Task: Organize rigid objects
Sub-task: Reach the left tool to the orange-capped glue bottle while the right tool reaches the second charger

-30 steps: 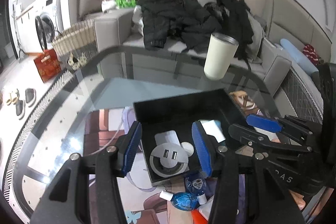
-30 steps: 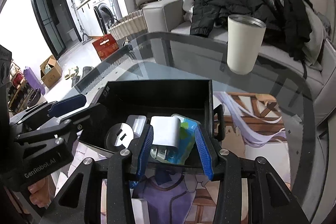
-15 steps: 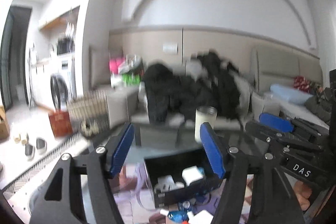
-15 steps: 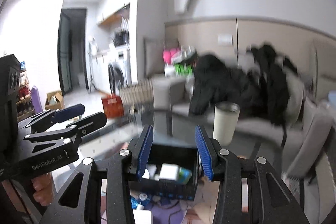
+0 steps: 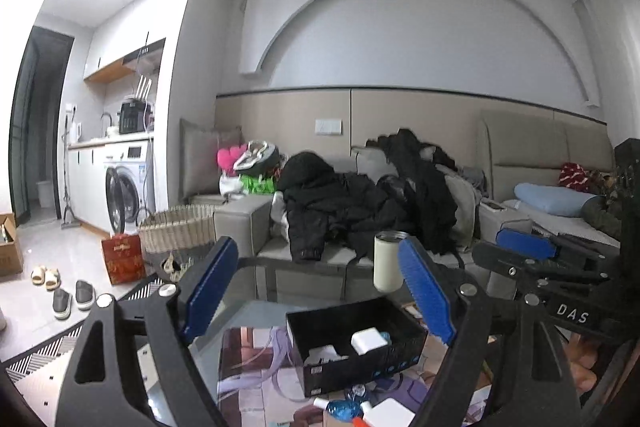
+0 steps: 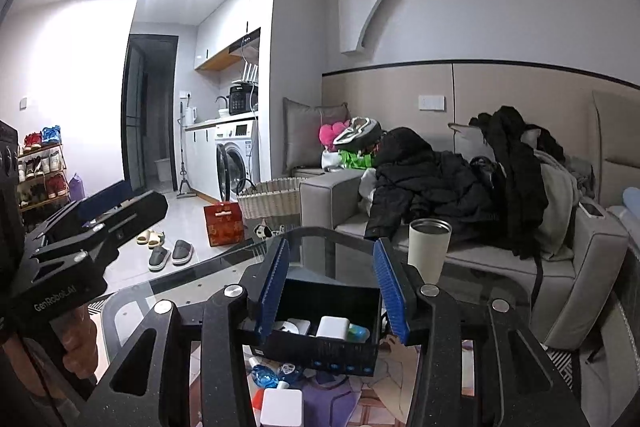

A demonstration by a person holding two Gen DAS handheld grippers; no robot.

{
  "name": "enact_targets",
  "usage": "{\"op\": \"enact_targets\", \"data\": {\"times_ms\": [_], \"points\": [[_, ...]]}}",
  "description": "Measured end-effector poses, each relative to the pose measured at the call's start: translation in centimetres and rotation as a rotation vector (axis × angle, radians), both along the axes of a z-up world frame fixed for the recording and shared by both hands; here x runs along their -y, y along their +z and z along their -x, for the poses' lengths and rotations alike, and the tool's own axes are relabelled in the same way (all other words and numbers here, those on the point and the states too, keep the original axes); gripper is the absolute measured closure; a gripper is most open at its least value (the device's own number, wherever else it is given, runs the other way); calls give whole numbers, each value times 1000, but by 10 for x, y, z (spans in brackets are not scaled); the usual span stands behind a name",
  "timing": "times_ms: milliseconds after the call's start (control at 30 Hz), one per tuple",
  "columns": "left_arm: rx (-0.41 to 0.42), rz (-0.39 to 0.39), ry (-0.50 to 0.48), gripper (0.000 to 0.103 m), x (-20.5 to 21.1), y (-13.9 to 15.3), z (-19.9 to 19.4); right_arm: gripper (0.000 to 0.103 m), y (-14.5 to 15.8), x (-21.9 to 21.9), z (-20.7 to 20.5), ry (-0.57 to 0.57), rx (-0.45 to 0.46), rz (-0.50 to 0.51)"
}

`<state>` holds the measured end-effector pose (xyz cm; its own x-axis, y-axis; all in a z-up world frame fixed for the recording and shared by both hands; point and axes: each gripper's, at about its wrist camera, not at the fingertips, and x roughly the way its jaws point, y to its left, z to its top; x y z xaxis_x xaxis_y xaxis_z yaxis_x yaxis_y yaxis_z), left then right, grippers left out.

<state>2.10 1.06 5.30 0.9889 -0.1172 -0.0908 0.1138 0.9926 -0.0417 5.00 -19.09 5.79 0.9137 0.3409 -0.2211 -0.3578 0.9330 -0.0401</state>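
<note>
Both grippers have lifted back from the black box [image 6: 320, 323], left gripper [image 5: 316, 291] just spreading wide and empty, right gripper [image 6: 334, 291] parted on nothing, chargers boxed at six o'clock, blue bottle [image 6: 266, 375] and white block [image 6: 281, 407] still outside.

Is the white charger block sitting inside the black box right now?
Yes, the white charger block lies inside the black box.

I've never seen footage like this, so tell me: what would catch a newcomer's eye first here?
Blue-padded fingers frame each view, spread with nothing between them. Past them, on the glass table, sits a black box holding a white charger and other small things, with a cream tumbler standing beyond it. Behind, black jackets lie heaped on a grey sofa.
</note>
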Motion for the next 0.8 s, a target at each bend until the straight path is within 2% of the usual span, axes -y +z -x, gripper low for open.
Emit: {"op": "enact_targets", "data": {"times_ms": [100, 233, 533, 633, 800], "points": [[-39, -2, 2, 20, 5, -8, -1, 58, -3, -3, -1, 3, -14, 14], [-129, -22, -8, 20, 14, -23, -11, 58, -12, -4, -18, -7, -81, 21], [-515, -62, -120, 25, 45, -93, -46, 58, -44, 8, -48, -54, -247, 46], [-646, -92, -161, 34, 57, -125, -49, 58, -59, 11, -56, -54, -305, 59], [-771, -116, -164, 42, 62, -158, -57, 58, -84, 9, -67, -37, -390, 82]]}}
